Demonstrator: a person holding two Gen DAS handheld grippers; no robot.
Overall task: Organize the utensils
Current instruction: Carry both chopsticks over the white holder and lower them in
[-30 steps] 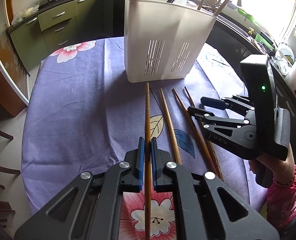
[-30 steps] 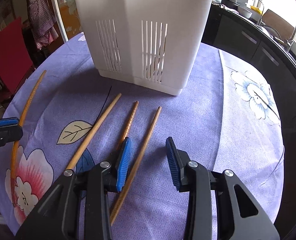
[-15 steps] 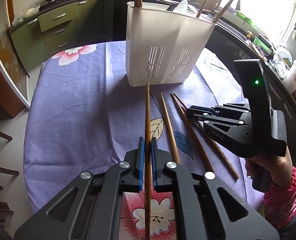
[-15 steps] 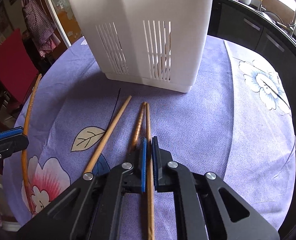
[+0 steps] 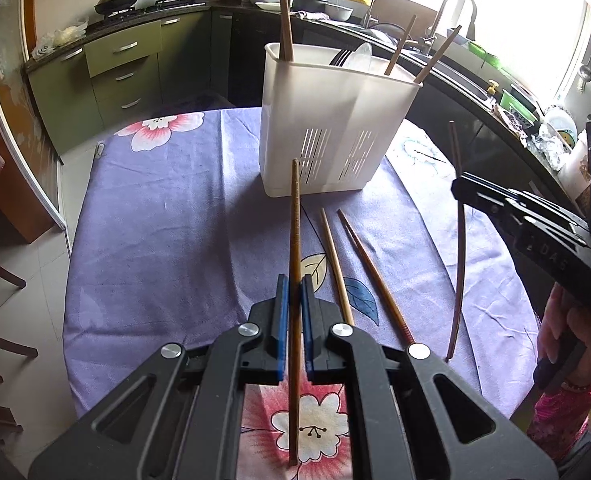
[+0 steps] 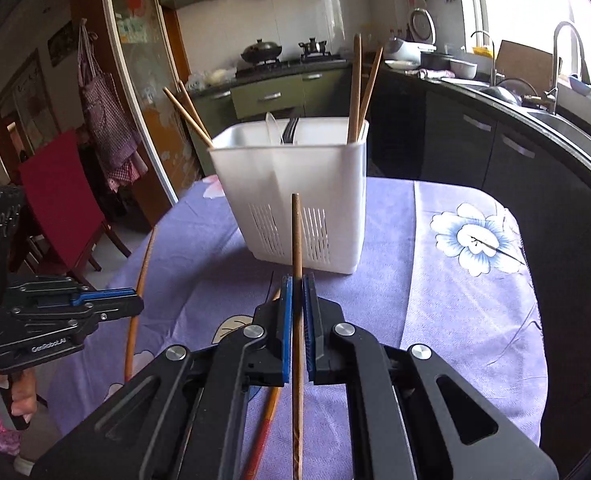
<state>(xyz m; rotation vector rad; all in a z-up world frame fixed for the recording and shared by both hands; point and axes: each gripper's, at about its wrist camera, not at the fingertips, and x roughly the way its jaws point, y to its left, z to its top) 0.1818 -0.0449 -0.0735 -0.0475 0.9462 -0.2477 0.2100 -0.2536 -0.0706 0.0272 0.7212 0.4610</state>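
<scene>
- Chopsticks are the risk here: each gripper has its jaws clamped on one thin stick, pinched near mid-length, so a stick could swivel in the pads or slide out if it knocks the rim of the white utensil holder (image 5: pixel 337 128).
- Left gripper (image 5: pixel 294 312) holds a dark chopstick (image 5: pixel 295 232) clear of the tabletop (image 5: pixel 167 216); its long axis runs straight away from the jaws, far tip aimed at the holder's slotted near wall — too low to drop in as it points now.
- Right gripper (image 6: pixel 297 312) grips a lighter chopstick (image 6: pixel 296 236) the same way, far end toward the holder, tail trailing back under the gripper body.
- Both sticks would need tipping upright before entry; if both go in at once the grippers may collide — they are already close on the near right side.
- Two loose chopsticks (image 5: pixel 359 256) lie on the purple cloth, pointing near-to-far, just right of the left jaws; a low sweep could scatter them.
- Sticks already standing in the holder lean outward and may block a slot.
</scene>
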